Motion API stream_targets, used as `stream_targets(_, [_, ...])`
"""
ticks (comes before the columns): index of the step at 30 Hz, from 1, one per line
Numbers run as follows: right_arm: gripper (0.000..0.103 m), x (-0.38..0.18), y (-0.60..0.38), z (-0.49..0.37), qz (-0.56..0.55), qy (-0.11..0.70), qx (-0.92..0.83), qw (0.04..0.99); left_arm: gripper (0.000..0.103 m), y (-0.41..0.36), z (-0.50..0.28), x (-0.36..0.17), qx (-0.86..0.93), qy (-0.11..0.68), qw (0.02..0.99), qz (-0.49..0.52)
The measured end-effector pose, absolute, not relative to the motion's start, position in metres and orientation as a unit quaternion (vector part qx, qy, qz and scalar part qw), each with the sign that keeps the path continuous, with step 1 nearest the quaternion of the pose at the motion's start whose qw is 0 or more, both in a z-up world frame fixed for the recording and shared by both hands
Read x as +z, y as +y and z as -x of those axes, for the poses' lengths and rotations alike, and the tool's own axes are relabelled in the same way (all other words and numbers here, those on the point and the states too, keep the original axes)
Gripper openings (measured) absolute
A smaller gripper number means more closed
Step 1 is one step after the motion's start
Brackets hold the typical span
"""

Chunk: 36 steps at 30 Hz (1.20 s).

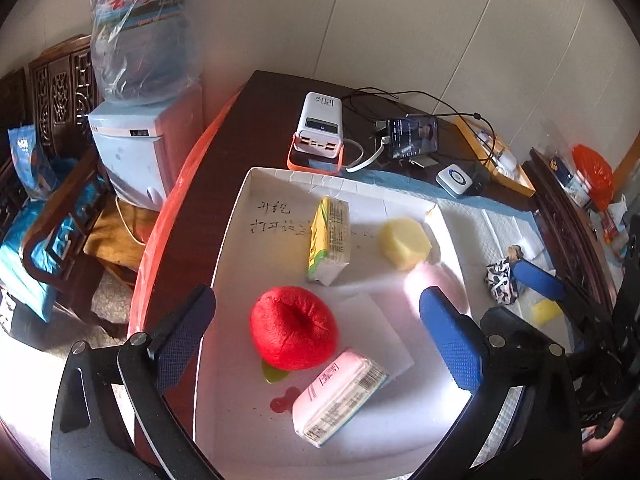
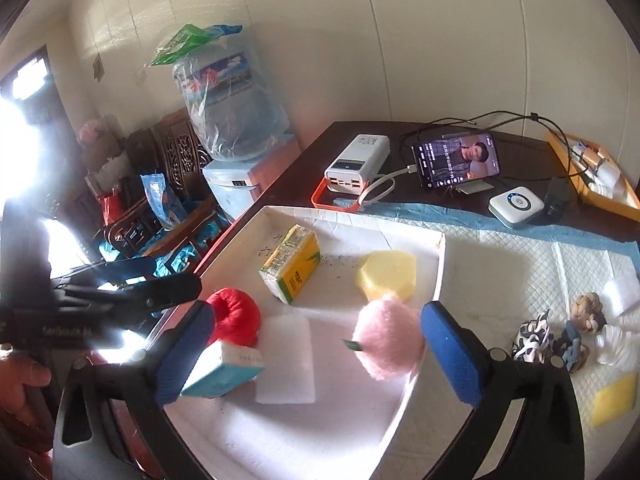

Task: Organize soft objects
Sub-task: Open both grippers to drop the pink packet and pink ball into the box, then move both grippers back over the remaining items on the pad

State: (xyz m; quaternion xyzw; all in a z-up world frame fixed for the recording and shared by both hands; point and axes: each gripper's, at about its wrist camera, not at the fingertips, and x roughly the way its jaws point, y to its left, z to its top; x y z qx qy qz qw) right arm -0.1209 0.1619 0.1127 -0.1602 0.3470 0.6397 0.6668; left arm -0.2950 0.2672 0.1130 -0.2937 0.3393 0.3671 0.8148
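The pink plush ball (image 2: 388, 340) sits in the white tray (image 2: 440, 256) right btwn the R gripper (image 2: 316, 352) fingers, which are wide open w/ nothing held, and the L gripper (image 1: 316, 336), open & empty too, is over the red plush apple (image 1: 294, 328).

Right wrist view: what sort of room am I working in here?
Probably a lived-in home room: a water dispenser stands beside carved wooden chairs, and a propped phone charges from a power bank.
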Motion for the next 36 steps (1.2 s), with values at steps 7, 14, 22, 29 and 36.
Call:
stream_targets(7, [0.103, 0.117, 0.158, 0.122, 0.156, 0.338, 0.637, 0.675, 0.103, 0.264, 0.295, 0.118, 0.371, 0.336, 0.816, 0.290])
stream_targets(14, [0.103, 0.119, 0.151, 0.119, 0.150, 0.336, 0.630, 0.684, 0.103, 0.257, 0.295, 0.123, 0.373, 0.330, 0.819, 0.285])
stream_targets(22, [0.103, 0.121, 0.140, 0.117, 0.140, 0.335, 0.626, 0.690, 0.103, 0.245, 0.294, 0.127, 0.375, 0.327, 0.821, 0.279])
stream_targets(29, [0.103, 0.118, 0.128, 0.111, 0.134, 0.339, 0.624, 0.691, 0.103, 0.231, 0.285, 0.125, 0.374, 0.331, 0.821, 0.276])
stream_targets(36, [0.103, 0.118, 0.114, 0.097, 0.129, 0.342, 0.622, 0.693, 0.103, 0.214, 0.270, 0.126, 0.374, 0.335, 0.820, 0.275])
